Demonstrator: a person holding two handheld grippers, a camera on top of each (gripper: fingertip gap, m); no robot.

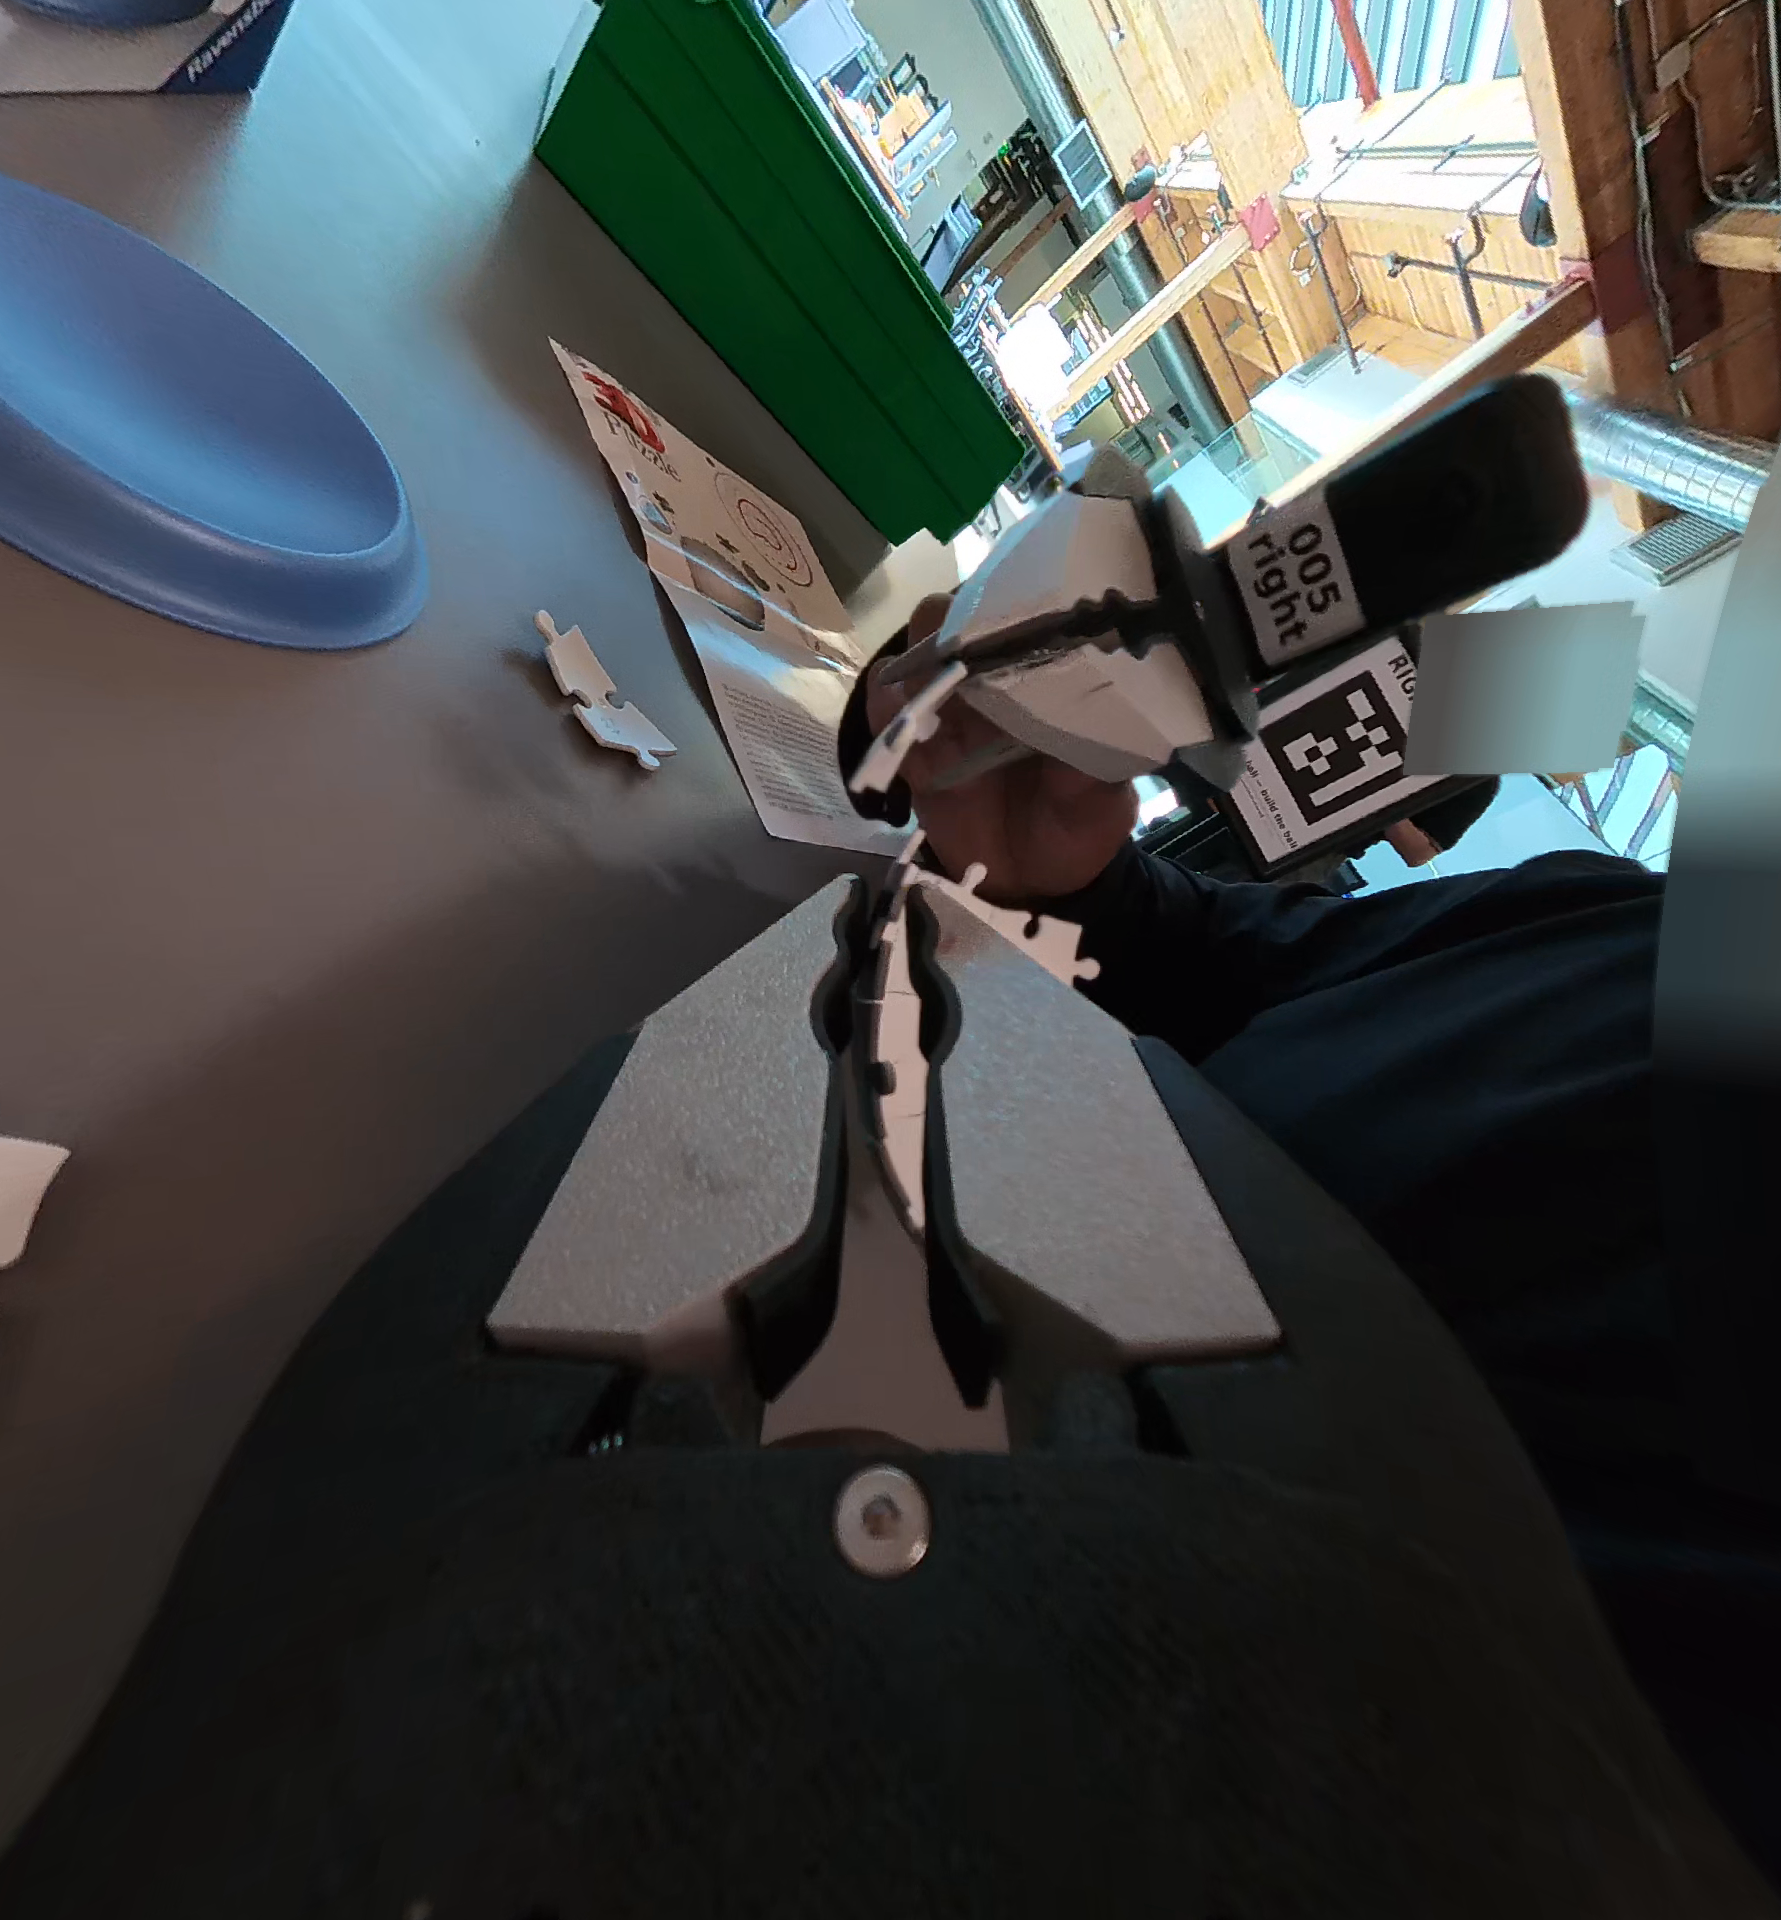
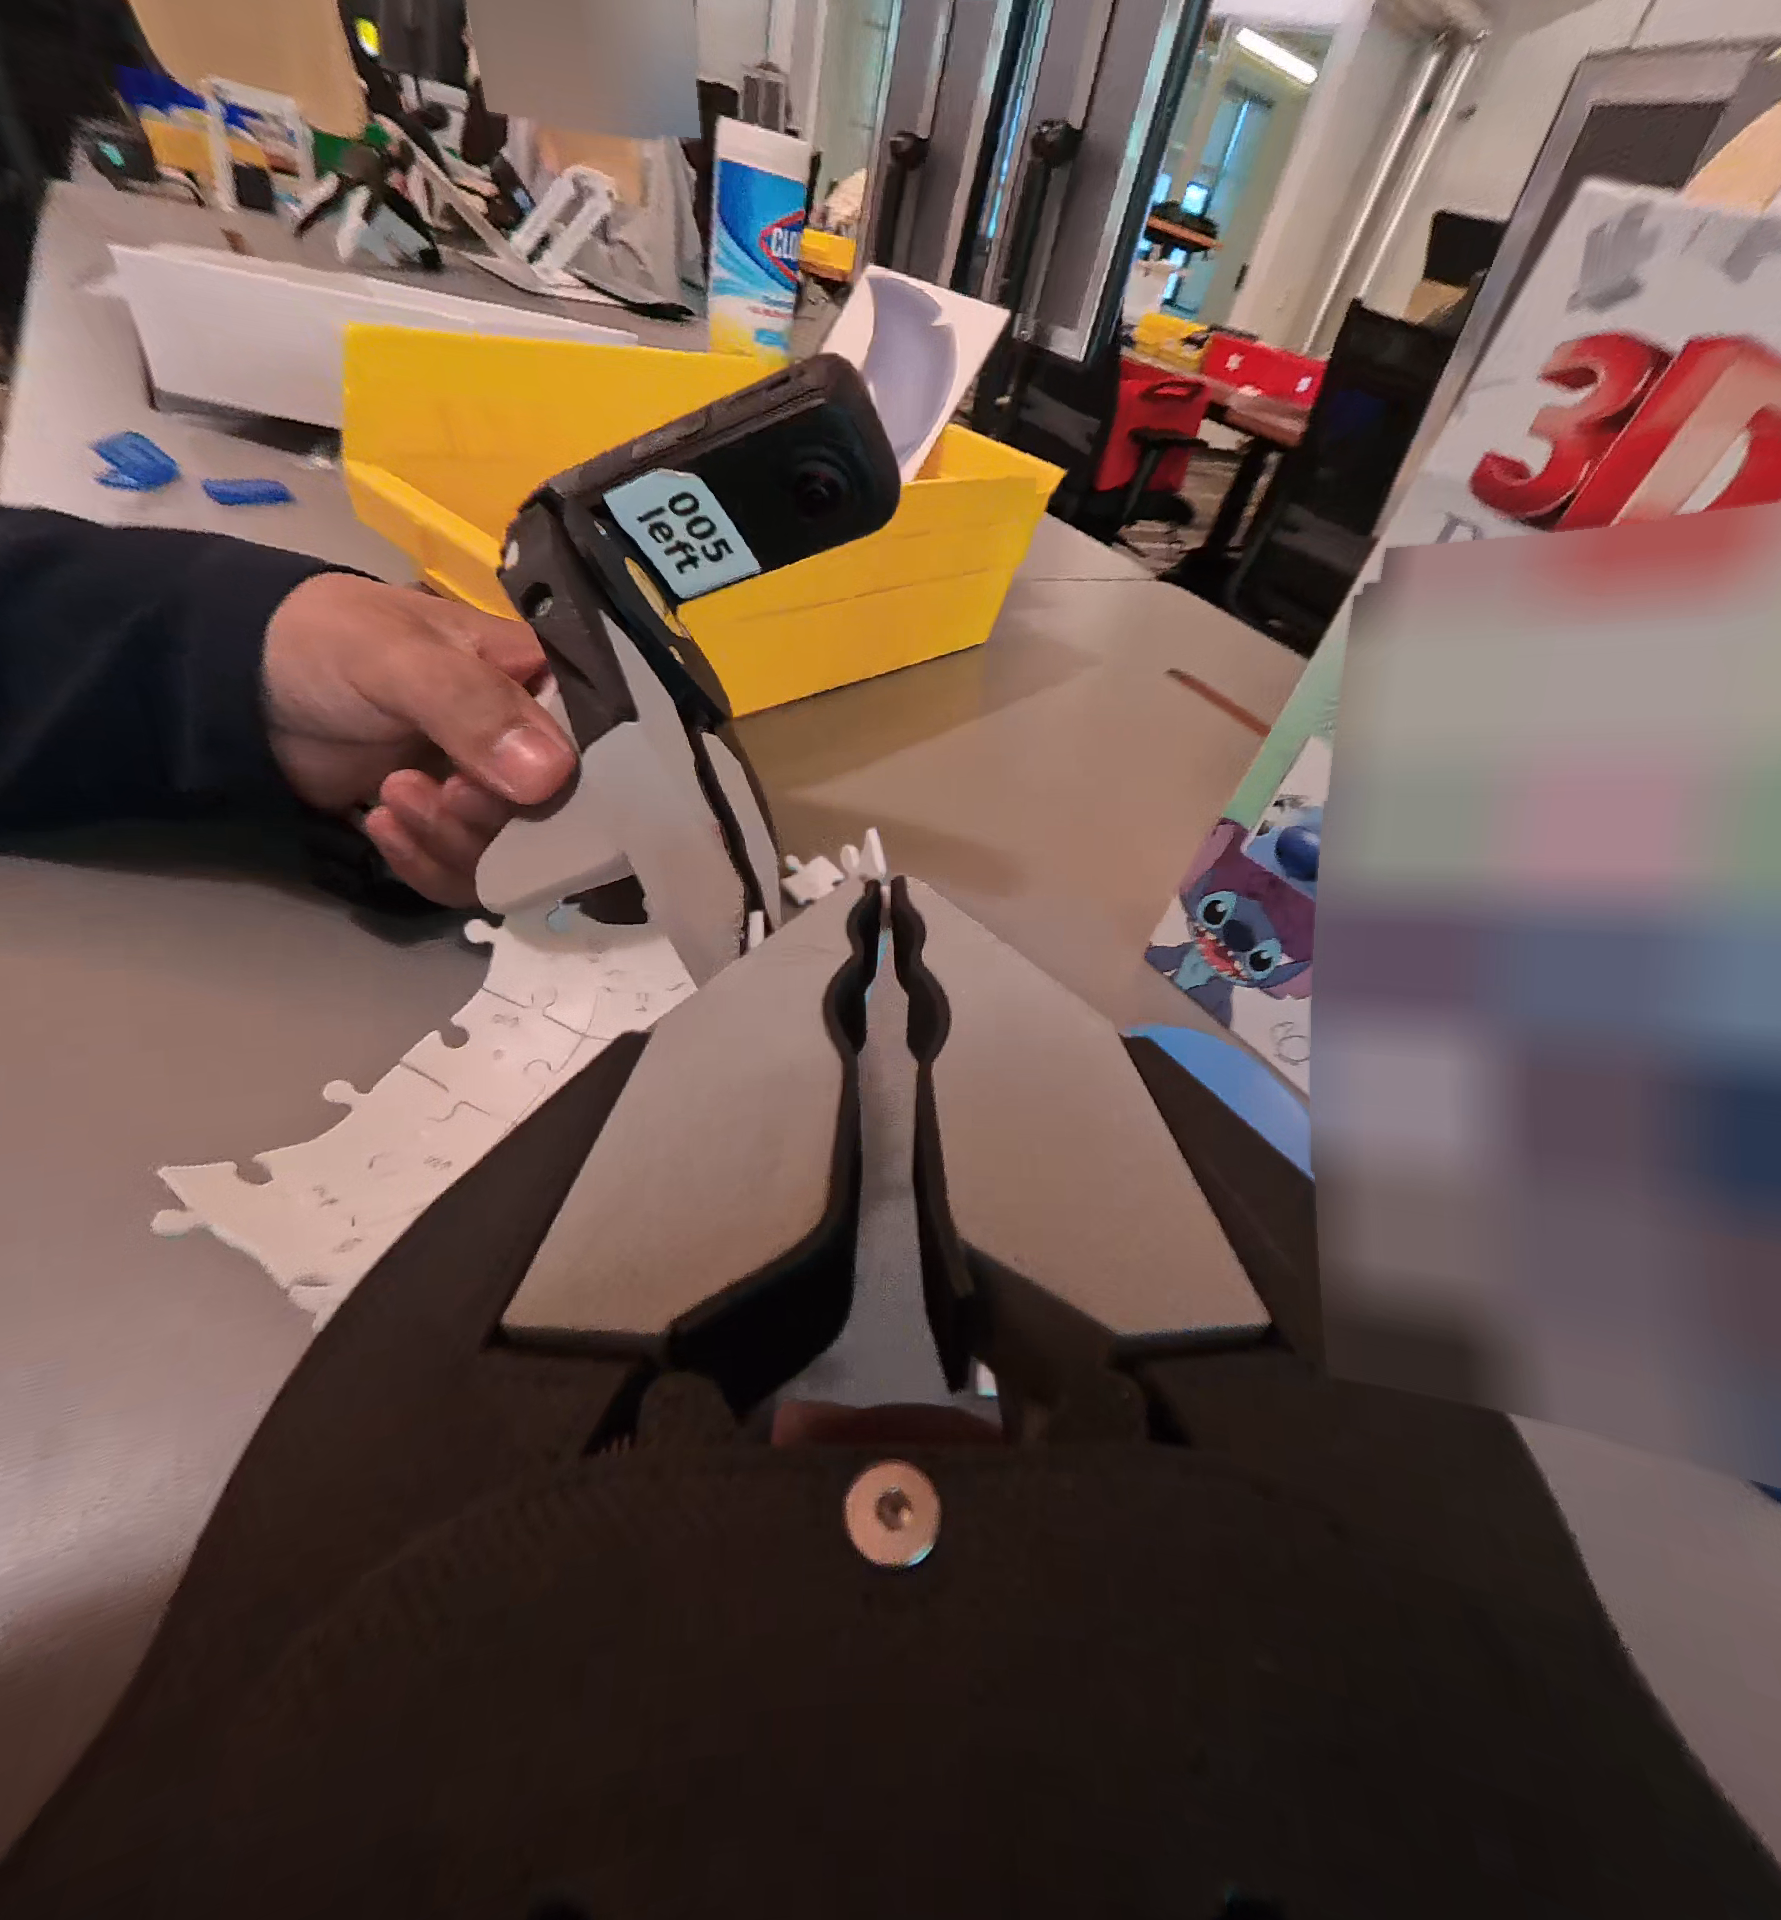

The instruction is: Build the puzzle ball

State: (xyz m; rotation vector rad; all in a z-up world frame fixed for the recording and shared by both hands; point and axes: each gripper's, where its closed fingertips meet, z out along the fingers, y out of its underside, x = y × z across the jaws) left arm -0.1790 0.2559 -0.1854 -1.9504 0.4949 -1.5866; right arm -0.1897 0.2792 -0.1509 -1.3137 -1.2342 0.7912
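Two hand-held grippers: both raised over the grey bench (image 1: 242,831), tips close together.
Left hand-held gripper (image 1: 881,914): pinching a curved strip of joined white puzzle pieces (image 1: 891,1091) edge-on between its fingers; the strip arcs down to the bench in the right wrist view (image 2: 470,1070).
Right hand-held gripper (image 2: 884,899): fingers pressed nearly together on a single white puzzle piece (image 1: 901,727), just beside the strip's upper end.
Loose pieces: a joined pair (image 1: 600,691) lies on the bench near the leaflet (image 1: 740,582).
Blue dish (image 1: 138,436): on the bench, well apart.
Green bin (image 1: 761,260): behind the leaflet.
Yellow bin (image 2: 865,582): beyond the left hand (image 2: 398,707).
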